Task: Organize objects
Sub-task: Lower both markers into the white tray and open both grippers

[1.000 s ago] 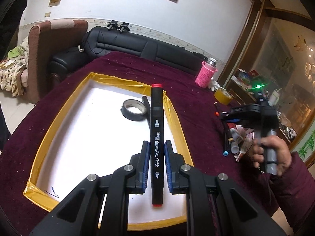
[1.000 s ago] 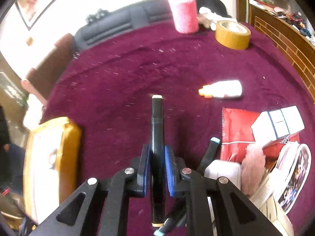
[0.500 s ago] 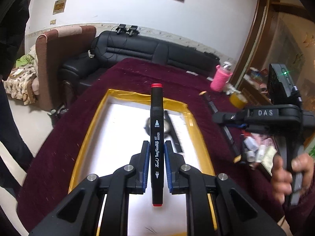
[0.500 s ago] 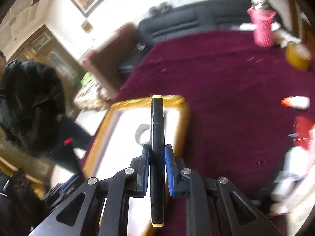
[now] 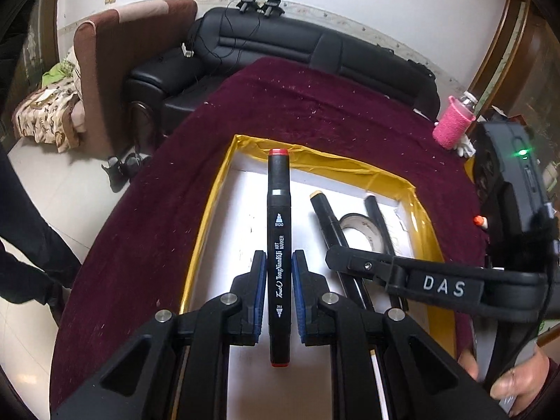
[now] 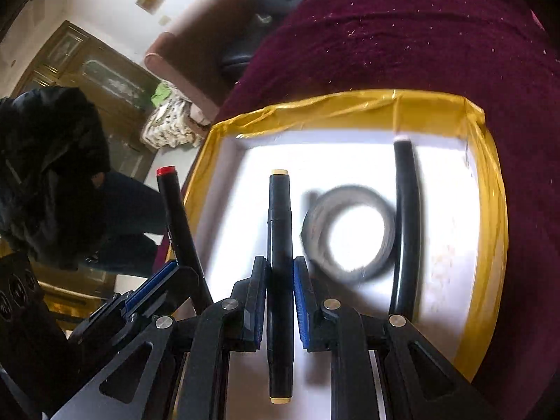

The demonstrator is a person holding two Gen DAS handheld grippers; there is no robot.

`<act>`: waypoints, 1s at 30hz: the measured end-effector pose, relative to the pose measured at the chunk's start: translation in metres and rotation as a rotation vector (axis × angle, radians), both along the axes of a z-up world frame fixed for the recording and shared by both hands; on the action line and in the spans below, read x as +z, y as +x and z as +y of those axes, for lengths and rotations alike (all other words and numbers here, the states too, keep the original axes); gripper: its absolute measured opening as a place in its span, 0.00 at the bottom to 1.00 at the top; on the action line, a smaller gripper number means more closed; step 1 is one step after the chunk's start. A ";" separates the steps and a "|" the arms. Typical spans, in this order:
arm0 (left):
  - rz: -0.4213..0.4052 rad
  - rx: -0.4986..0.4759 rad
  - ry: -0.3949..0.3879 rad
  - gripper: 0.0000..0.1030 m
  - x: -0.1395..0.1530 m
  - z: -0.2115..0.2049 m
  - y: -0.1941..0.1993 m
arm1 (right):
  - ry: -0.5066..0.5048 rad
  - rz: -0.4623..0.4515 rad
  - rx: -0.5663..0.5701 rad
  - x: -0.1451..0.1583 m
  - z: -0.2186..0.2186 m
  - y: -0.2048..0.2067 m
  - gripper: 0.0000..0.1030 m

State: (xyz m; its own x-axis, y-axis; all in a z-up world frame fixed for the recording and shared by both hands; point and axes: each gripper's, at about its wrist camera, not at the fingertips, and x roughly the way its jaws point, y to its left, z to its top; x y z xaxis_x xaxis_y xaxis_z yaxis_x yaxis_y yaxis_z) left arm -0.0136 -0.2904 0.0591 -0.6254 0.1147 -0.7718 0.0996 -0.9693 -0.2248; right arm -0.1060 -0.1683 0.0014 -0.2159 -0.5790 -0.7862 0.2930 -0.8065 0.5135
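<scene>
A black marker with red caps is clamped in the left gripper, pointing straight ahead over the yellow-edged tray. A cream-capped black marker is likewise clamped lengthwise in the right gripper.

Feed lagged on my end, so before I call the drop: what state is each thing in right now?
Left gripper: shut on the red-capped marker, held over the tray.
Right gripper: shut on the tan-capped marker, held over the tray.
Roll of tape: lying flat in the tray.
Third marker: lying in the tray, beside the tape.
Tray: open, resting on the maroon cloth.
</scene>
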 end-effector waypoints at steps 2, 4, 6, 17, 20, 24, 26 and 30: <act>-0.020 -0.005 0.008 0.14 -0.006 0.002 -0.009 | 0.025 0.013 -0.011 -0.001 -0.002 -0.006 0.17; -0.038 -0.007 0.018 0.14 -0.011 0.002 -0.018 | 0.057 0.028 -0.025 -0.001 -0.005 -0.013 0.17; -0.054 -0.007 0.033 0.14 -0.015 0.001 -0.025 | 0.077 0.038 -0.038 -0.003 0.000 -0.016 0.17; -0.078 0.005 0.082 0.14 -0.027 0.000 -0.042 | 0.106 0.077 -0.040 -0.001 0.005 -0.013 0.17; -0.059 0.013 0.080 0.18 -0.023 -0.002 -0.039 | 0.112 0.089 -0.038 -0.001 0.005 -0.015 0.17; -0.022 0.035 0.064 0.42 -0.011 -0.004 -0.030 | 0.101 0.117 -0.056 0.008 0.012 -0.011 0.18; 0.002 0.050 0.059 0.63 -0.003 -0.005 -0.022 | 0.080 0.135 -0.068 0.020 0.022 -0.006 0.24; 0.040 0.058 0.040 0.70 0.014 -0.001 0.001 | 0.082 0.239 -0.080 0.052 0.046 0.017 0.62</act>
State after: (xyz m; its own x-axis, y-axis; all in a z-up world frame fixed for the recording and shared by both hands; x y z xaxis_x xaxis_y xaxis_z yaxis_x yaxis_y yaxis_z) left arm -0.0125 -0.2910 0.0734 -0.6624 0.1075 -0.7414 0.1458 -0.9522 -0.2684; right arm -0.0889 -0.1220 0.0539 -0.4435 -0.4892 -0.7510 0.3319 -0.8680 0.3694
